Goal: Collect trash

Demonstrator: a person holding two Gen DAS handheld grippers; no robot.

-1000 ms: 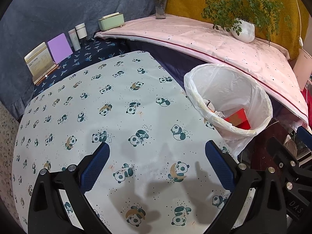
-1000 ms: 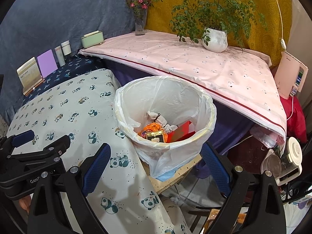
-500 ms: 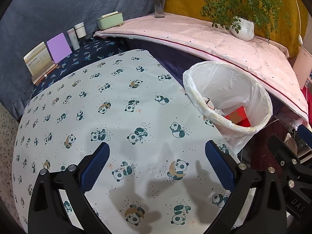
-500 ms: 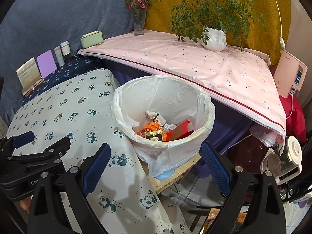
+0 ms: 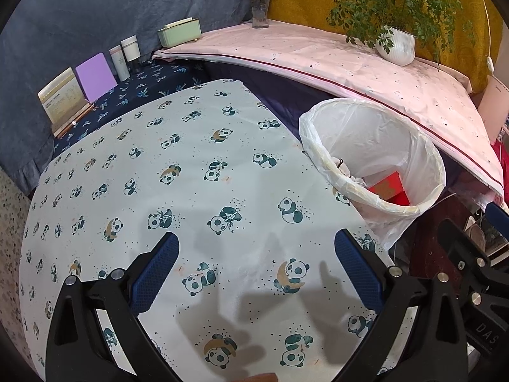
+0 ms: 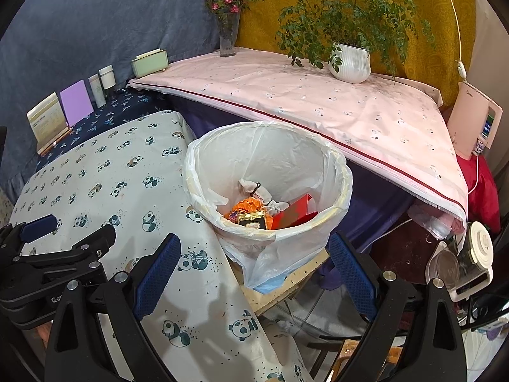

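Grippers, two, mine, one per hand. Left gripper (image 5: 256, 265): jaws spread wide, nothing between the blue pads, held over my table (image 5: 133, 165) with the panda-print cloth. Right gripper (image 6: 254, 267): jaws likewise spread wide, holding nothing, pointed at the bin (image 6: 345, 187). Bin: round, lined with a white plastic bag, standing just beside the table's right edge on a low wooden board (image 6: 286, 286). Contents of bin, seen from my right wrist: a red box (image 6: 294, 213), an orange wrapper (image 6: 251, 205), a small dark packet with a gold border (image 6: 252, 219), and a crumpled white piece (image 6: 254, 189). From my left wrist only the red box (image 5: 389, 187) and a bit of white show above the rim. Further back: a shelf under pink cloth (image 6: 318, 108) bearing a potted plant (image 6: 350, 62), a vase of flowers (image 6: 227, 38) and a green box (image 6: 150, 62).
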